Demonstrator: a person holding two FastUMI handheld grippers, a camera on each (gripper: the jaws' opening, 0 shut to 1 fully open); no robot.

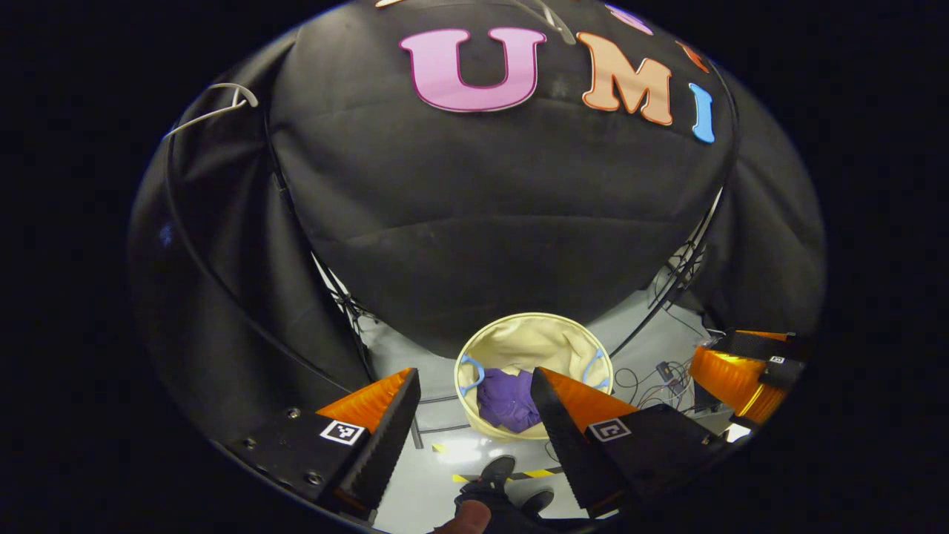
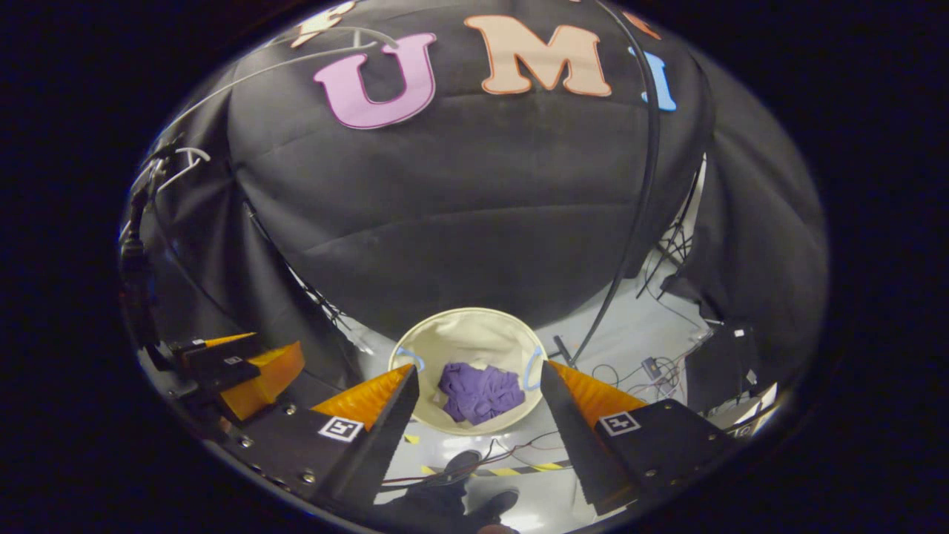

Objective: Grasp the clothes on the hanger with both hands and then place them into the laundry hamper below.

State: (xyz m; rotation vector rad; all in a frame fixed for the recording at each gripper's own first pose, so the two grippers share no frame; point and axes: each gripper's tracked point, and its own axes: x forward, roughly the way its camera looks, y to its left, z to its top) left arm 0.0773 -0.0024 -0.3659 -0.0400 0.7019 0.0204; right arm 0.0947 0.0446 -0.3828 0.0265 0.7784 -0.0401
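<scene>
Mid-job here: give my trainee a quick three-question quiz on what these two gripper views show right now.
1. True or false: the crumpled purple garment lies inside the round cream fabric laundry hamper.
2. The left gripper is: A) open, B) shut on the garment, C) shut on the white plastic hanger.
3. Fill in: the right gripper is ____, holding nothing.

Key: 1 true; 2 A; 3 open.
</scene>
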